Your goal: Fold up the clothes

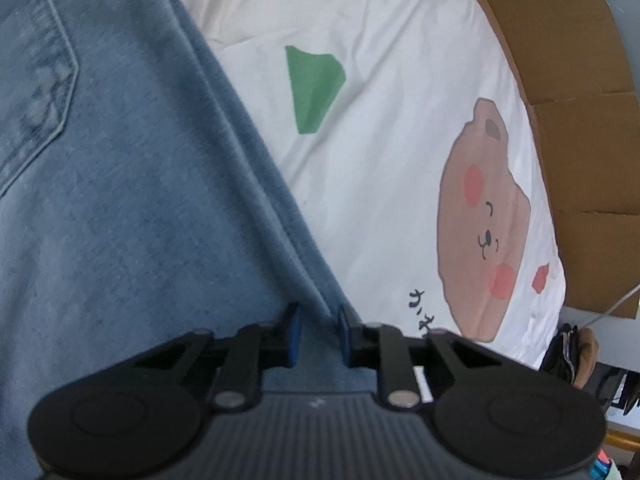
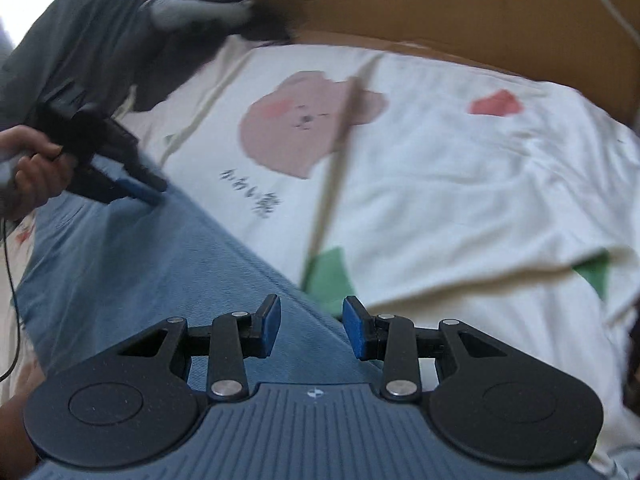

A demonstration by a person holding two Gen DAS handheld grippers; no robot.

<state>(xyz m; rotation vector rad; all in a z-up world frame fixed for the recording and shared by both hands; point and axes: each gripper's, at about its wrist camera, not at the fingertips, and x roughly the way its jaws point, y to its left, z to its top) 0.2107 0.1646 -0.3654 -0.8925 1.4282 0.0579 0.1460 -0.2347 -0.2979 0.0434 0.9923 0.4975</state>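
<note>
Light blue jeans (image 1: 120, 200) lie flat on a white bear-print sheet (image 1: 400, 140), a back pocket (image 1: 32, 100) showing at the far left. My left gripper (image 1: 319, 334) sits on the jeans' long side edge, its blue pads close together with the denim fold pinched between them. In the right wrist view the same jeans (image 2: 140, 280) fill the lower left, and the left gripper (image 2: 150, 190) is seen gripping that edge farther along, held by a hand (image 2: 32, 168). My right gripper (image 2: 312, 328) is open, its pads straddling the jeans' edge without closing.
A brown cardboard panel (image 1: 580, 120) borders the sheet's far side, also seen as cardboard (image 2: 440, 8). A dark grey garment (image 2: 100, 40) lies at the upper left. A black cable (image 2: 12, 280) hangs at the left. The sheet (image 2: 440, 180) is wrinkled.
</note>
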